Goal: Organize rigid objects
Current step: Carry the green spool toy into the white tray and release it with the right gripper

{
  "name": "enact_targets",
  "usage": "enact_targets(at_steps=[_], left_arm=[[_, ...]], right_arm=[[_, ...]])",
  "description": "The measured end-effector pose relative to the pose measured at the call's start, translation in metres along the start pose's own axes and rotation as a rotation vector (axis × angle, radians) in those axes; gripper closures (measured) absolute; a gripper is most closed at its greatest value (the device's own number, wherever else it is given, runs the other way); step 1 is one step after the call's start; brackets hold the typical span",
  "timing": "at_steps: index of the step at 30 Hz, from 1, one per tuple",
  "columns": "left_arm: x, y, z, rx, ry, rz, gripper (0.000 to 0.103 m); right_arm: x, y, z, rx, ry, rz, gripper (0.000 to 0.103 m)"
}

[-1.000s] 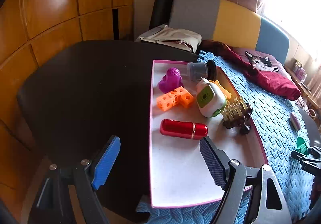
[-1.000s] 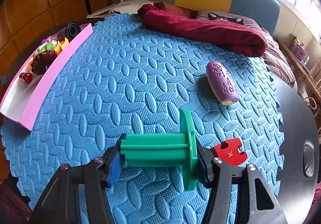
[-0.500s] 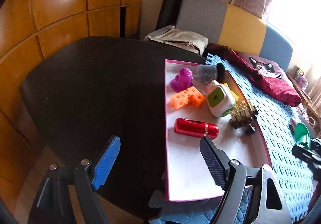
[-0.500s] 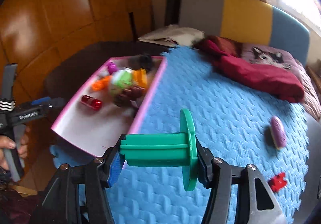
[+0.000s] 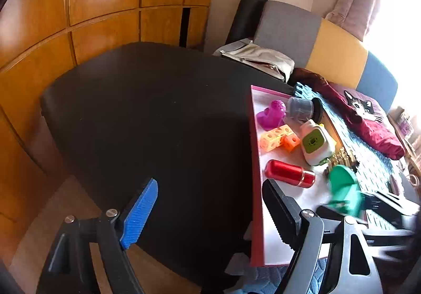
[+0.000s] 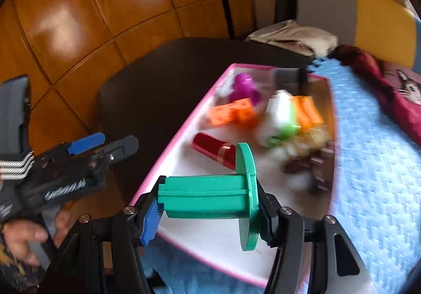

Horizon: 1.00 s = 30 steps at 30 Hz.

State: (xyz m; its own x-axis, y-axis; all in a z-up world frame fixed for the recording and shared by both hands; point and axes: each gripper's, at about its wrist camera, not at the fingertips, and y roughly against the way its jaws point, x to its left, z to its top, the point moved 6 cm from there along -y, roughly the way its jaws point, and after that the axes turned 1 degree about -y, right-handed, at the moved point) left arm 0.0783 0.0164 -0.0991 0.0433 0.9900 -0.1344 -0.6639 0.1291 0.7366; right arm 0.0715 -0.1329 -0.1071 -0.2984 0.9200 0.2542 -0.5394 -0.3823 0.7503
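Now R claw (image 6: 210, 211) grips green spool (image 6: 208, 195) over pink tray (image 6: 168, 154); L claw (image 5: 210, 212) open.

Behind the dark surface (image 5: 158, 109) there's a wall of wooden panels (image 5: 105, 4). Further back sits a grey, yellow and blue headboard (image 5: 329, 49), with a dark red cat-print garment (image 5: 368, 120) and a beige folded bag (image 5: 260, 59) in front of it.

Both wrist cameras look steeply down along their fingers, sharing the pink-rimmed tray (image 5: 254, 162) (image 6: 184, 133).
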Motion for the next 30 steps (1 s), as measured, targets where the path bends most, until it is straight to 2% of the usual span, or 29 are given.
enact_targets(at_steps=[4,9,13,16,30], left_arm=[[0.006,-0.002,-0.005,0.012,0.009,0.008,0.021],[0.011,-0.004,-0.007,0.016,0.020,0.013,0.021],[0.010,-0.001,-0.007,0.008,0.017,0.010,0.021],[0.009,0.005,-0.005,-0.007,0.013,0.010,0.021],[-0.016,0.027,0.000,-0.051,-0.061,-0.020,0.019]], right_arm=[[0.005,-0.029,-0.004,0.034,0.002,-0.014,0.040],[0.009,-0.030,-0.010,0.029,-0.010,0.004,0.039],[0.008,-0.017,-0.010,-0.015,-0.025,0.003,0.039],[0.006,-0.007,-0.006,-0.057,-0.038,-0.006,0.034],[-0.023,0.051,-0.002,-0.205,-0.104,-0.133,0.034]])
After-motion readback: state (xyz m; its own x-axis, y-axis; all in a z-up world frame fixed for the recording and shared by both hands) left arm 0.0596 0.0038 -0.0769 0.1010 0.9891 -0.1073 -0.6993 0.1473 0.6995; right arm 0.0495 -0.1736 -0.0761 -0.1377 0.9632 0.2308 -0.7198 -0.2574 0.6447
